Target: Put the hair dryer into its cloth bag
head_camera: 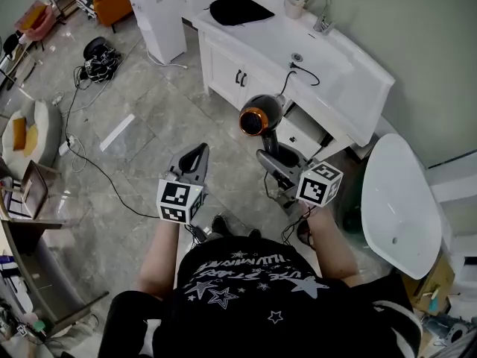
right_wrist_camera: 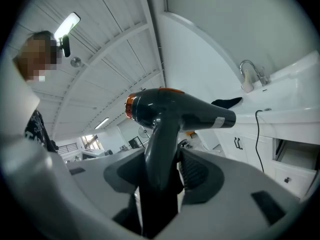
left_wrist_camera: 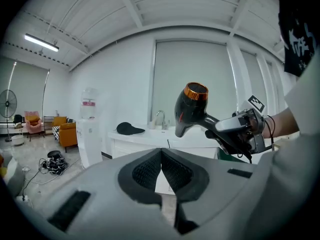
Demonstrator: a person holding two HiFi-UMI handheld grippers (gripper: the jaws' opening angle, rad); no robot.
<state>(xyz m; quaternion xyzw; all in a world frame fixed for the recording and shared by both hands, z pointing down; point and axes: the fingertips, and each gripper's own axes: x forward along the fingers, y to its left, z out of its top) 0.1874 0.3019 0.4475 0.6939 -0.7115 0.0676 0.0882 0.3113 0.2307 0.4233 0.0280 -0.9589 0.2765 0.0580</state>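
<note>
Vanity [head_camera: 350, 73] upper centre, bag [head_camera: 238, 10] on top.
Right gripper [head_camera: 274, 159] clamps dryer [head_camera: 262, 114] by handle; left gripper [head_camera: 198, 152] closed, empty. Best open bag first, minding cord [right_wrist_camera: 258, 144].

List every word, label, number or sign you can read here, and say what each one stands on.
Nothing reads clearly.
T-shirt: white lettering over stars, upside down, too blurred to quote.
Water dispenser: red label, too small to read.
Left marker cube and right marker cube: black-and-white square patterns, no words.
Hair dryer: pale patch on the barrel, no legible print.
</note>
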